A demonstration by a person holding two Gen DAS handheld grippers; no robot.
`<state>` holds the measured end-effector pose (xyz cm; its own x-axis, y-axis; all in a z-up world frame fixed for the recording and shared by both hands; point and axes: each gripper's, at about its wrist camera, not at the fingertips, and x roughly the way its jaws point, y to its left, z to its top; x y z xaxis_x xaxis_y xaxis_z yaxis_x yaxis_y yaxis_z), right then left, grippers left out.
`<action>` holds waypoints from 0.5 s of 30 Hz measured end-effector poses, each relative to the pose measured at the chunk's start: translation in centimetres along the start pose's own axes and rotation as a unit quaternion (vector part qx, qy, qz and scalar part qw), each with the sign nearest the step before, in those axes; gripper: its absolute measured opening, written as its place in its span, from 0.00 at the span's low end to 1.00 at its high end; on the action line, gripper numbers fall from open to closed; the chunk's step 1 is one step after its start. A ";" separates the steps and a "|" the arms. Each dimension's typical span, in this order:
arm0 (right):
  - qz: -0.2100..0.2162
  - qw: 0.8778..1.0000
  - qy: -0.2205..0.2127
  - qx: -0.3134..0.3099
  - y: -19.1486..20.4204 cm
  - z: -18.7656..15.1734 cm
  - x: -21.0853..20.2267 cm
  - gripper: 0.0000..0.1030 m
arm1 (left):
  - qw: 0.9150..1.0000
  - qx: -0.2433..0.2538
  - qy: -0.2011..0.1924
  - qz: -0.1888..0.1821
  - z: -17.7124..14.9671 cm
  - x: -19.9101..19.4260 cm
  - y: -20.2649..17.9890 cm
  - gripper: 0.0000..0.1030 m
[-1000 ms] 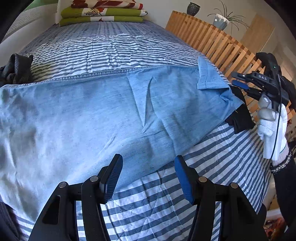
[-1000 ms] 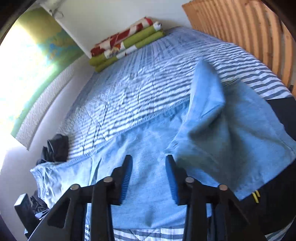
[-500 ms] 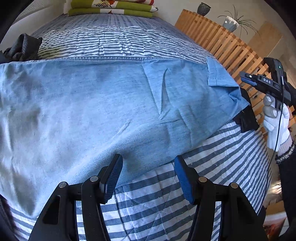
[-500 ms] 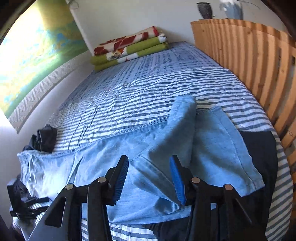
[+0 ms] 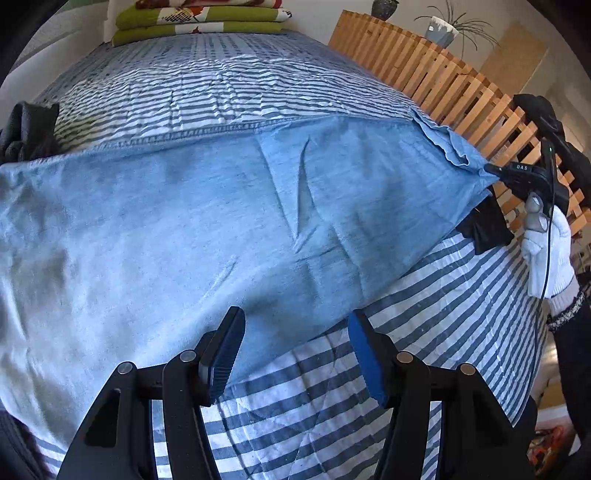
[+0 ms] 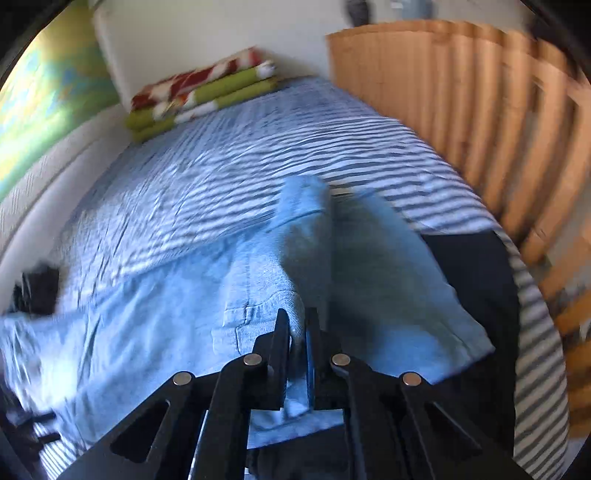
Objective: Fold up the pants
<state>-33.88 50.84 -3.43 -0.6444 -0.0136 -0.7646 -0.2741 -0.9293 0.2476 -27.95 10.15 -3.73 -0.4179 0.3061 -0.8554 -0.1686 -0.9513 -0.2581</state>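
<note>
Light blue denim pants (image 5: 221,221) lie spread across the striped bed cover (image 5: 221,85). My left gripper (image 5: 295,354) hovers open over their near edge, with nothing pinched between its blue pads. In the left wrist view my right gripper (image 5: 491,170), held by a white-gloved hand (image 5: 550,251), bites the pants' right end. The right wrist view is blurred, but my right gripper (image 6: 297,325) is shut on a raised fold of the pants (image 6: 166,314), which ridges away from the jaws.
A black garment (image 5: 484,225) lies under the pants' right end. Another dark garment (image 5: 26,129) sits at the left edge. Folded green and red blankets (image 5: 199,18) are stacked at the far end. A wooden slatted rail (image 5: 424,74) borders the bed's right side.
The right gripper's jaws went from apart to shut on the pants' right end, and it shifted sideways. The flipped-up corner there now lies drawn toward the gripper. The left gripper stays open.
</note>
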 end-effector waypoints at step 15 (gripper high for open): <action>0.076 0.994 -0.053 0.060 -7.1 -1.4 -2.8 0.54 | 0.981 0.179 0.018 0.070 22.5 11.3 -14.2 0.60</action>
<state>-29.18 56.97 -3.87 -0.7548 -0.1054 -0.6474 -0.2470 -0.8687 0.4294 -50.32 27.96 0.41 -0.4288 0.1665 -0.8879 -0.4179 -0.9079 0.0316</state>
